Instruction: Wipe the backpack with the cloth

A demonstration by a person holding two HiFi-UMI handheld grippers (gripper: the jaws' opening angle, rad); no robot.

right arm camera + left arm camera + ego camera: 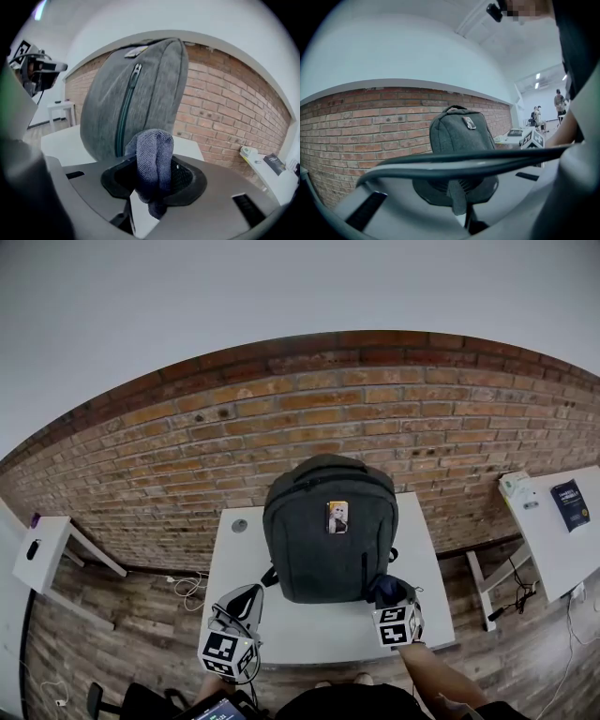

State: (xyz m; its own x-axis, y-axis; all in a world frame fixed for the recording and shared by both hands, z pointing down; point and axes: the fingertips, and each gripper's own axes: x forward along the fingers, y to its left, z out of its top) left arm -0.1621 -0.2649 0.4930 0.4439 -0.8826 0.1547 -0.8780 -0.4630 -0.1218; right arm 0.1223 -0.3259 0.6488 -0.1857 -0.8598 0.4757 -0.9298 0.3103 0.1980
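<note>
Tabletop (309, 632) holds one backpack (328, 531); left tool (253, 593) pinches its strap (458, 199), right tool (152, 187) one cloth (151, 154).

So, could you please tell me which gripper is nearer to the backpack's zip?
Right. The right gripper, holding the cloth, sits just before the zip at the backpack's near right corner; the left gripper is off its left side, pinching a grey strap.
</note>
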